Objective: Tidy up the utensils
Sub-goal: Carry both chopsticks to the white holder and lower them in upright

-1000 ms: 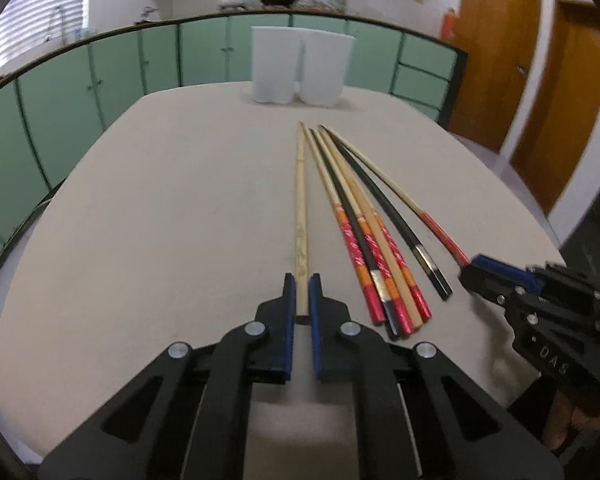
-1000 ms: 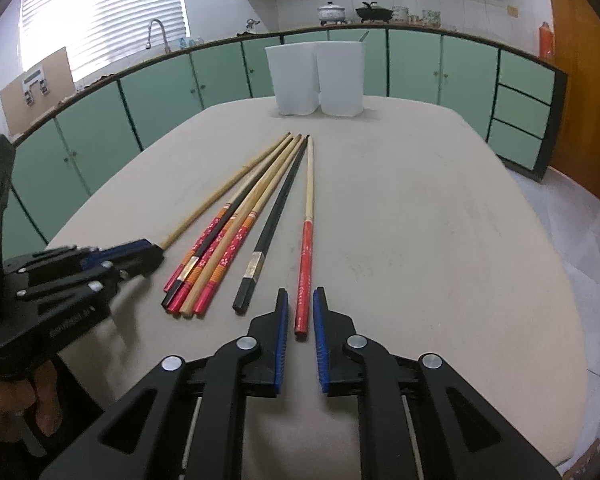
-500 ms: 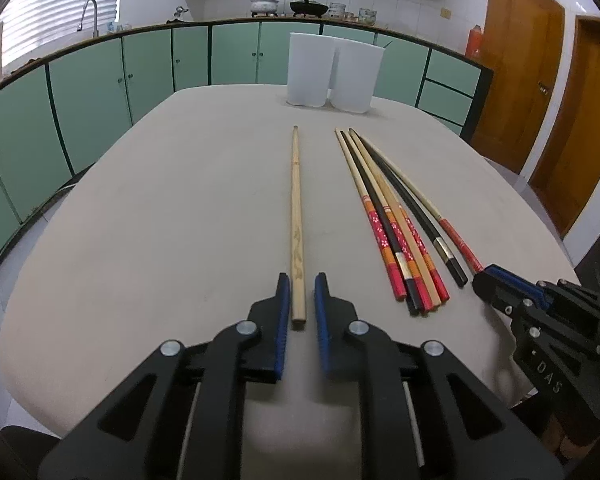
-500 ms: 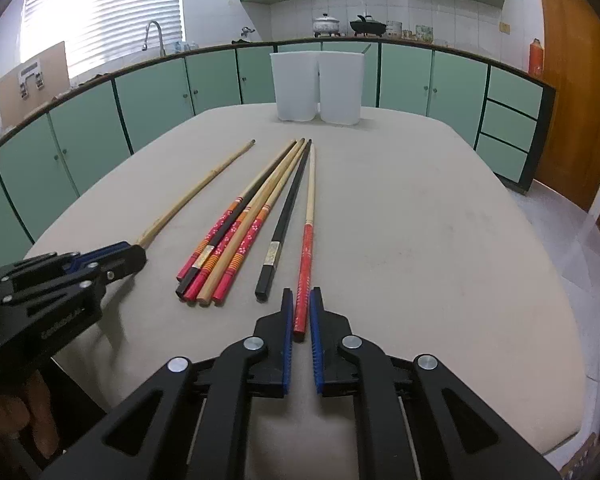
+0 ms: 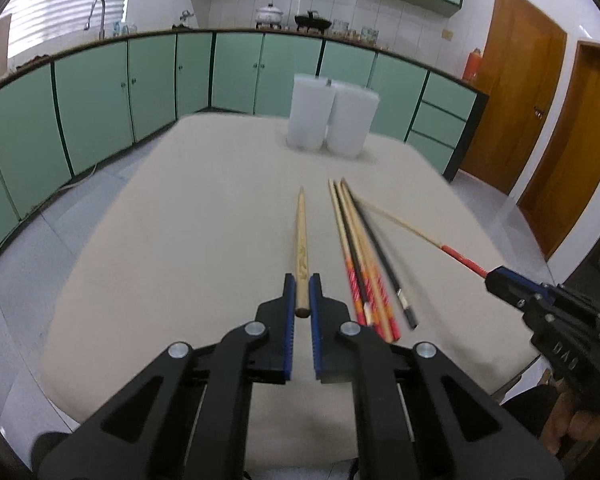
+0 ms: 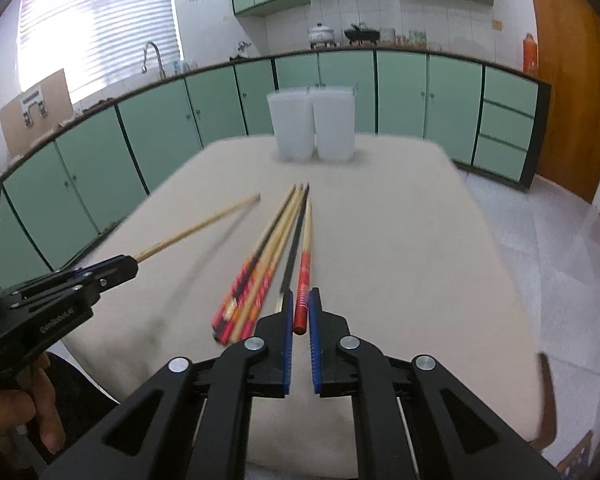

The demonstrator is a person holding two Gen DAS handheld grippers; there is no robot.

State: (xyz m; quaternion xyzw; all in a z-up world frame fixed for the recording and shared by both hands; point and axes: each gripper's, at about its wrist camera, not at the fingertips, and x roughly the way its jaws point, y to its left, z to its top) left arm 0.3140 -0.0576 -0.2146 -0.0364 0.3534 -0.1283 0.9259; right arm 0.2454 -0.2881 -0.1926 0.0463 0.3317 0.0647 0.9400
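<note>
- Pale bamboo chopstick sits pinched at its thick end between the blue pads of the left gripper, its tip pointing toward the far end of the table and lifted off the surface, judging by the right wrist view
- Red-handled chopstick is clamped the same way in the right gripper, its pale tip aimed at the two white containers
- Between the two held sticks, a bundle of remaining chopsticks lies on the beige table: red-and-orange patterned ones pressed side by side, with a black one just beside them
- White containers stand upright and touching each other at the far end of the table, well apart from the bundle
- Green cabinets line the wall behind, and wooden doors stand to the right
</note>
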